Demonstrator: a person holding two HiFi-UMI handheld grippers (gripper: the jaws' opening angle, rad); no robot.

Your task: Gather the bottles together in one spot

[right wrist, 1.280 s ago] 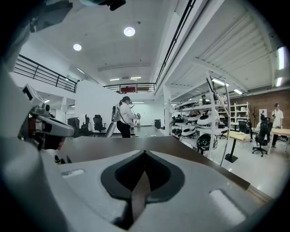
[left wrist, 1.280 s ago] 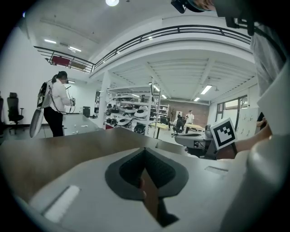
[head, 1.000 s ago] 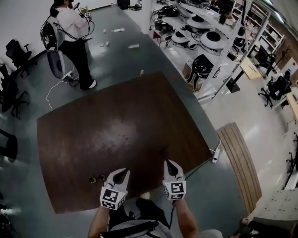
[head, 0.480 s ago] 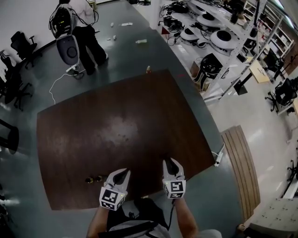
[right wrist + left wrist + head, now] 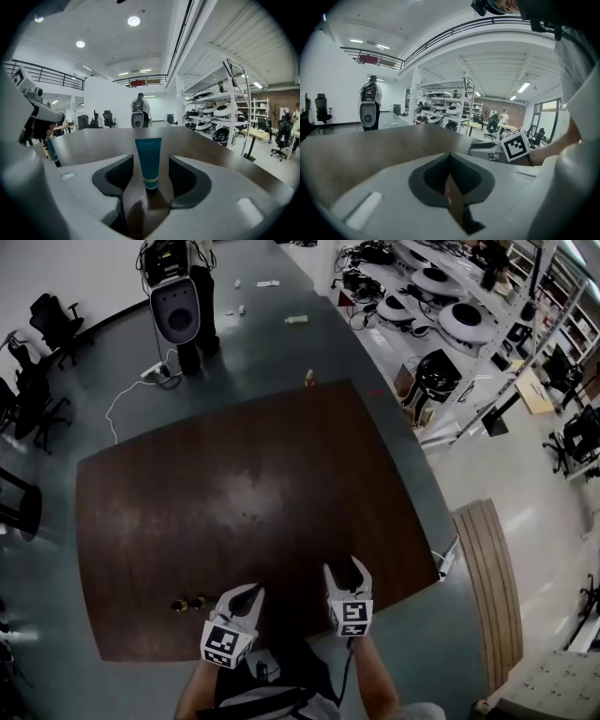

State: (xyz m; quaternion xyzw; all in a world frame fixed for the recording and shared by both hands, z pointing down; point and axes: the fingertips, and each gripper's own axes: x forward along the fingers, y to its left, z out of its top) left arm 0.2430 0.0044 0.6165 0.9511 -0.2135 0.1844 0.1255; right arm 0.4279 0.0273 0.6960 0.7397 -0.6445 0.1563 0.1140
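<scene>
A teal tube (image 5: pixel 147 150) stands upright on the brown table (image 5: pixel 234 484), between the pads of my right gripper (image 5: pixel 151 157) without touching either. Those jaws have just been opening and now stand wide. In the head view the right gripper (image 5: pixel 346 566) sits near the table's front edge, right of centre. My left gripper (image 5: pixel 251 592) is beside it; in the left gripper view its tips (image 5: pixel 450 157) meet, with nothing clearly held. Two small bottles (image 5: pixel 178 604) (image 5: pixel 199 601) stand just left of it. Another bottle (image 5: pixel 308 378) stands at the table's far edge.
More bottles lie on the floor (image 5: pixel 296 320) beyond the table. A person (image 5: pixel 178 277) stands back there by a grey unit. Office chairs (image 5: pixel 52 320) line the left wall. A wooden bench (image 5: pixel 483 559) lies right of the table.
The right gripper's jaws went from shut to wide open and it sank a little toward the table. The left gripper barely moved. The person in the background walked to the right.
</scene>
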